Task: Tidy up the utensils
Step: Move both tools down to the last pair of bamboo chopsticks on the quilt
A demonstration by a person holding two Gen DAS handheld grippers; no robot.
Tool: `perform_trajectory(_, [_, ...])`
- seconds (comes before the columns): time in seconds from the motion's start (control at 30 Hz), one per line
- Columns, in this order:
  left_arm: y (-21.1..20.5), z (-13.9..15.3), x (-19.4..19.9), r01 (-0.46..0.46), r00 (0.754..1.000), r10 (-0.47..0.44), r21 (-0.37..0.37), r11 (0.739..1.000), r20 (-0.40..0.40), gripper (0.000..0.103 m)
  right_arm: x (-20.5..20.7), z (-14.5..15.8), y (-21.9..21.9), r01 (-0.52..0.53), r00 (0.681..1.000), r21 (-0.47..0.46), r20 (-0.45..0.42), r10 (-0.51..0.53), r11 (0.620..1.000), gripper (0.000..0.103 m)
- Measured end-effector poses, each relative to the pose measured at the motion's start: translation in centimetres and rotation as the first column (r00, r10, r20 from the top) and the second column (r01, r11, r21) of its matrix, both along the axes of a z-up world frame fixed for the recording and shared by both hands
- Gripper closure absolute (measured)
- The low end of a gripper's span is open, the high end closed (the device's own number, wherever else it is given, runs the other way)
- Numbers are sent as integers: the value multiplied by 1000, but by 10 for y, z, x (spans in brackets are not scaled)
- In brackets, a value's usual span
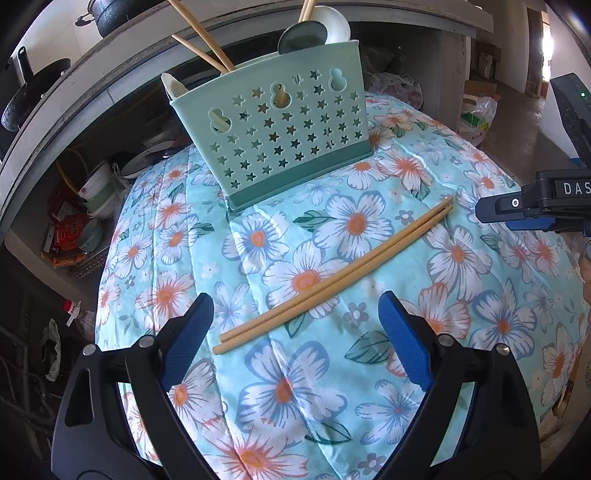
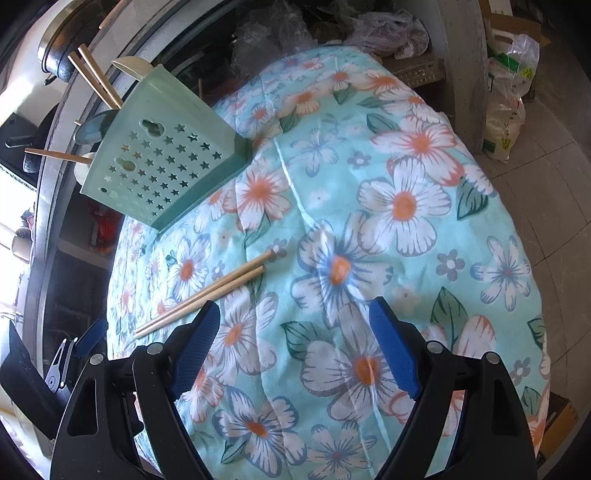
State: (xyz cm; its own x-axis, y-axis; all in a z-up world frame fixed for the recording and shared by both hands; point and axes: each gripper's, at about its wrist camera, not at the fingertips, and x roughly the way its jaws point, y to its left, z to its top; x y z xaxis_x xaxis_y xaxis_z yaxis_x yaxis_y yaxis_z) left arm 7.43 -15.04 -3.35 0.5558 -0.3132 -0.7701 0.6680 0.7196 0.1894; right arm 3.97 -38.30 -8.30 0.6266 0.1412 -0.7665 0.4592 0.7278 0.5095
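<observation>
Mint star-cut caddy (image 1: 273,125), floral cloth (image 1: 332,369)

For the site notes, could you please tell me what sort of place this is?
Probably a home kitchen or its storage corner: dark pans sit on a counter ledge, stacked bowls crowd the shelf beneath, and a green utensil caddy stands on a floral cloth.

The pale green plastic utensil holder pierced with star holes (image 1: 275,136) hides the lower lengths of the bamboo chopsticks standing in it (image 1: 201,40), and their tips run off the frame at twelve o'clock. Behind its rim a dark round spoon bowl (image 1: 303,37) and a white dish (image 1: 334,24) show only in part (handles unseen). In the right wrist view, the black left gripper with blue pads (image 2: 79,347) is cut off at nine o'clock, so its jaws cannot be judged there.
</observation>
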Motion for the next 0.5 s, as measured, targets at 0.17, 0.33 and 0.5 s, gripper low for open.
perform_trajectory(0.17, [-7,-6,-1,11,1000,-11,25,1000,-8,16,-1,-12,-6,14,1000,57,-5,-14,998,22])
perform_trajectory(0.33, [-14,-11,-4,33,999,-33,36,999,-24,16,-2,-13,-6,-5,1000,80,28,3,997,12])
perform_trajectory(0.5, [-20,-24,-13,74,997,-71,71,995,-40,15,-7,-17,-10,19,996,135,78,-30,991,6])
